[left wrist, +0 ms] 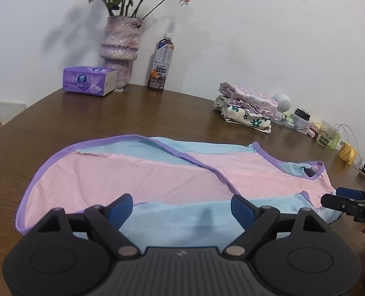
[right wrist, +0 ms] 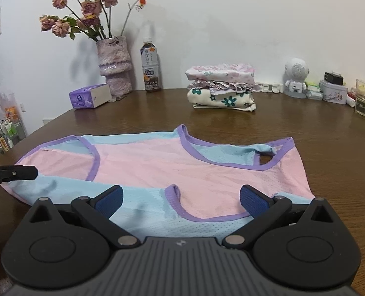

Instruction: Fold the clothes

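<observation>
Both grippers hang spread wide with nothing between the fingers: my left gripper (left wrist: pixel 182 207) over the near blue band of the vest (left wrist: pixel 157 180), my right gripper (right wrist: pixel 180 201) over the same near edge, further toward the armhole end. In the left view the right one shows side-on at 3 o'clock; in the right view the left one pokes in at 9 o'clock.

That vest lies flat on the table (left wrist: pixel 108 113), long side across me, pink down the middle, blue along the near and far edges, purple binding round the openings. A folded stack (right wrist: pixel 221 91) sits beyond it at 12 to 1 o'clock, well apart; vase (right wrist: pixel 114 66), bottle (right wrist: pixel 150 67) and tissue box (right wrist: pixel 90 96) stand back by the wall at 10 to 11.

I judge the cloth to be thin mesh: very light, limp, no stiffness to hold a shape, likely a bit slick on the wood. Pinched in one place it should sag and drag the rest, so two holds spaced apart suit it. The bound purple edges look thicker and firmer than the mesh; I would take the near edge there or at the near corners. Layers may separate, so bite both.
</observation>
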`<state>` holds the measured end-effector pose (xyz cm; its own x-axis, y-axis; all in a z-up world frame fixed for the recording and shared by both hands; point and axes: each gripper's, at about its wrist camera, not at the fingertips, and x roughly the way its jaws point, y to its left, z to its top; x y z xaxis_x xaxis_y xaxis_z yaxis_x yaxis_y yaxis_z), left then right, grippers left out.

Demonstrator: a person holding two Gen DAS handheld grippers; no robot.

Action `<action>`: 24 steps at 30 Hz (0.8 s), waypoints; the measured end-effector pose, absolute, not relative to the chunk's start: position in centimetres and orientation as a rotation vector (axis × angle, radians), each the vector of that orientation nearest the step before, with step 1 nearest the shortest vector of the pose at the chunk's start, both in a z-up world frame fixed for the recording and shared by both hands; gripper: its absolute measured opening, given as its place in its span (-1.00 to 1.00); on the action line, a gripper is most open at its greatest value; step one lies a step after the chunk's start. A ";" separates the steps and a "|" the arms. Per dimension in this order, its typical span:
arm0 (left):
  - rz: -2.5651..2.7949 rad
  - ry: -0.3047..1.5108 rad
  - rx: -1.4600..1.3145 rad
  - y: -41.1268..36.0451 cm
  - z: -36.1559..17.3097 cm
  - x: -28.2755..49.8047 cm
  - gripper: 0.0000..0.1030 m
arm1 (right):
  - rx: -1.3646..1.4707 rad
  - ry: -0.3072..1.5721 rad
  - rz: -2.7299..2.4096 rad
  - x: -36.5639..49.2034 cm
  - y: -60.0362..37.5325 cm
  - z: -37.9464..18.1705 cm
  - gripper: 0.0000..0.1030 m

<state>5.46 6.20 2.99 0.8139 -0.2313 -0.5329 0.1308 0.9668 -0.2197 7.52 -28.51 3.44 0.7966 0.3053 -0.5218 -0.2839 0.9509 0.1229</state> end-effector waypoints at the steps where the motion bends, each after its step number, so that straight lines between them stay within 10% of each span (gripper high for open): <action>1: -0.196 0.587 -0.171 6.1 3.1 5.5 0.68 | 0.049 0.575 0.312 7.7 -28.7 3.4 0.99; 24: -0.392 0.707 0.379 4.4 8.0 18.3 0.62 | -0.596 0.628 0.538 20.1 -23.1 8.7 0.84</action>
<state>18.34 4.44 7.96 0.6941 -0.2168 -0.6865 0.4673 0.8611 0.2006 20.15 -23.14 8.65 0.6866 0.2780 -0.6718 -0.6210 0.7047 -0.3431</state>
